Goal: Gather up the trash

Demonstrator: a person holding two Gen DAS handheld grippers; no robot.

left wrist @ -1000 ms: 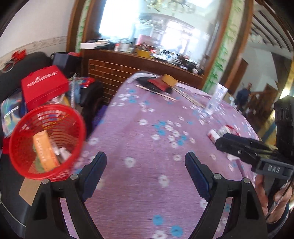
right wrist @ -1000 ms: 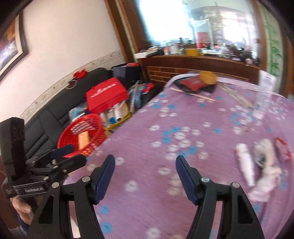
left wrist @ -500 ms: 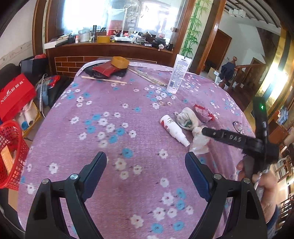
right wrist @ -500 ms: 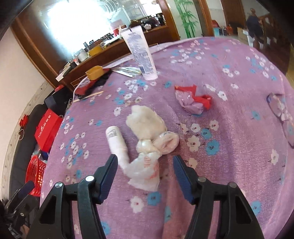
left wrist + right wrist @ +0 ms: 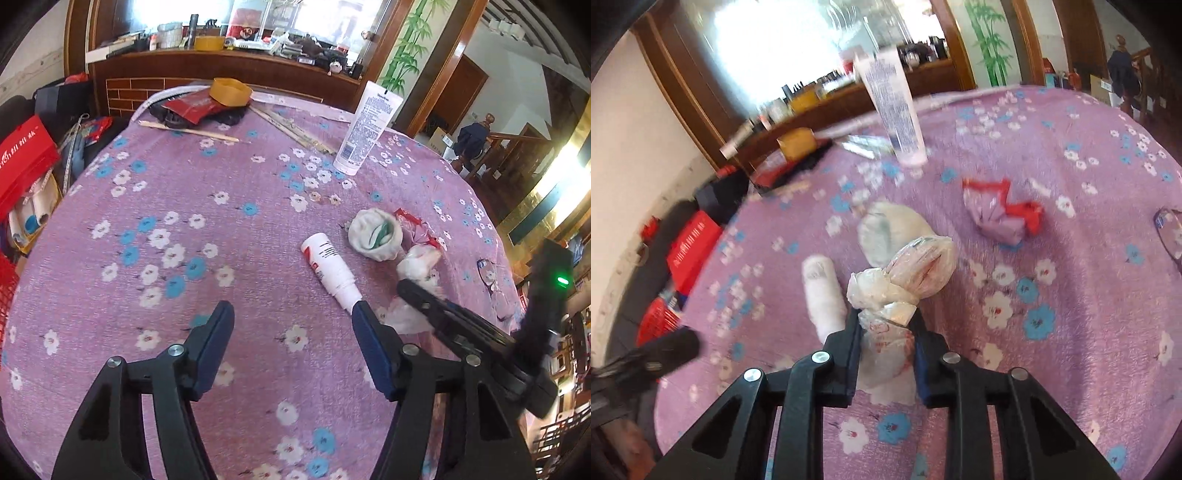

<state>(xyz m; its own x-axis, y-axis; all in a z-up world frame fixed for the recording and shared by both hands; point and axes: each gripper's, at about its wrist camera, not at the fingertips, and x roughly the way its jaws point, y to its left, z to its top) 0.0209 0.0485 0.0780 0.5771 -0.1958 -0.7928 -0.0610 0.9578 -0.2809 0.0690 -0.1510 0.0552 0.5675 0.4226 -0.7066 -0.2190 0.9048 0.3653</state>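
On the purple flowered tablecloth [image 5: 184,206] lie a small white bottle [image 5: 330,267], a crumpled white wad [image 5: 375,234], a red and clear wrapper [image 5: 1001,214] and a knotted clear plastic bag [image 5: 905,280]. My right gripper [image 5: 884,328] is shut on the lower end of the plastic bag; it shows from the side in the left wrist view [image 5: 413,295]. My left gripper [image 5: 293,326] is open and empty above the cloth, its right finger close to the bottle's tip. A red basket [image 5: 659,319] sits off the table's left edge.
A tall white lotion tube [image 5: 364,129] stands at the far side. A tape roll [image 5: 229,92], red packet and sticks lie at the back. Glasses [image 5: 1171,232] lie at the right edge. A red box [image 5: 22,155] and clutter sit on the sofa to the left.
My right gripper moved in over the trash and closed on the plastic bag. My left gripper swung from the red basket toward the table middle, nearer the bottle, still open.
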